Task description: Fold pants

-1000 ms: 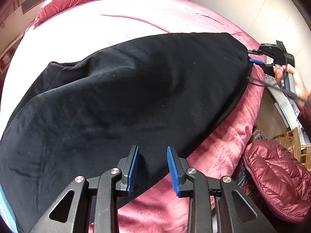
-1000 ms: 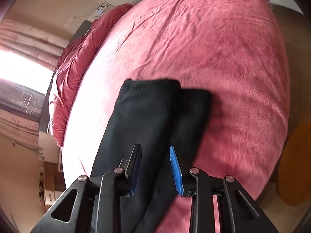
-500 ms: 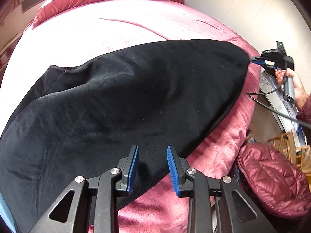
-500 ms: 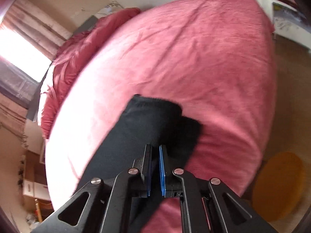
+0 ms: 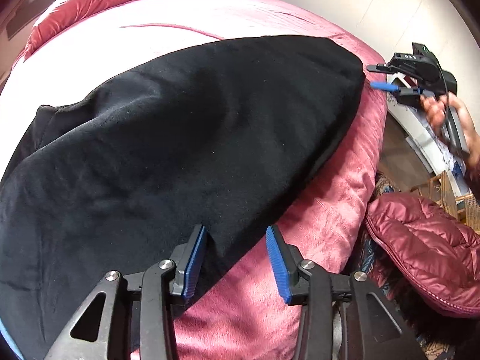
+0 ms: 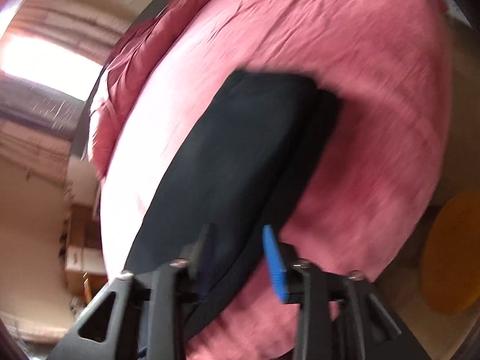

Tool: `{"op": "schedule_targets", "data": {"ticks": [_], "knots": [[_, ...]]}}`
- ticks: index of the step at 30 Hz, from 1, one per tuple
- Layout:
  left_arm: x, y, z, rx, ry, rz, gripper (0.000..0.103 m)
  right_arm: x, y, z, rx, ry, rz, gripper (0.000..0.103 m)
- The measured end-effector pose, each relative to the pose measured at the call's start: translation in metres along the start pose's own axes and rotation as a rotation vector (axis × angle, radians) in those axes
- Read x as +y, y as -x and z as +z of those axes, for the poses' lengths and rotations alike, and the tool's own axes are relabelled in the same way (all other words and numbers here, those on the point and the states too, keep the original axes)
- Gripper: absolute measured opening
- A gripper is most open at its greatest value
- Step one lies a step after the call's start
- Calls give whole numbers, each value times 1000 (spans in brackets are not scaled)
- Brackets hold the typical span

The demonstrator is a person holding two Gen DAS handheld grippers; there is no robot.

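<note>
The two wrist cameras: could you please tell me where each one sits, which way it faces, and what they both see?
Left wrist: on the left gripper, angled down over the black pants on the pink bed; jaws opening, pads clear; right gripper and hand visible beyond the pants.
Right wrist: on the right gripper, looking along the pants; blurred, jaws opening.
Shared: pants and bed.

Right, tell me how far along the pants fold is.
Done: the black pants lie folded lengthwise, one leg on the other, on the pink bed. In hand: nothing; left gripper and right gripper are opening with pads clear of the cloth. Left: the crosswise fold to shorten them.
</note>
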State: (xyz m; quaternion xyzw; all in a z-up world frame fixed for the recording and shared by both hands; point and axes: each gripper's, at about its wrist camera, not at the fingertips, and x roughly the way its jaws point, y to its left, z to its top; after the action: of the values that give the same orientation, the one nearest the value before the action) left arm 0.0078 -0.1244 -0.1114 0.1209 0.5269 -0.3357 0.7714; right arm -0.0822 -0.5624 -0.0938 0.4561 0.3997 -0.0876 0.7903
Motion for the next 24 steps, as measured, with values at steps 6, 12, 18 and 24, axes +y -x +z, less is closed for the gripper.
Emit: {"op": "schedule_targets", "data": {"ticks": [6,12,18,24], "knots": [[21,7,-4,-38,68,-21,19,23,-47,-34,118,12,57,40],[30,18,-7,-68,69,-24,6,38,-72,-54,138,5,4,9],[40,54,-14,-146,76,-112,6,59,-42,-53,77,105,0,7],[44,39,-20,-66,84,-125,6,50,-61,-55,141,94,-59,8]]}}
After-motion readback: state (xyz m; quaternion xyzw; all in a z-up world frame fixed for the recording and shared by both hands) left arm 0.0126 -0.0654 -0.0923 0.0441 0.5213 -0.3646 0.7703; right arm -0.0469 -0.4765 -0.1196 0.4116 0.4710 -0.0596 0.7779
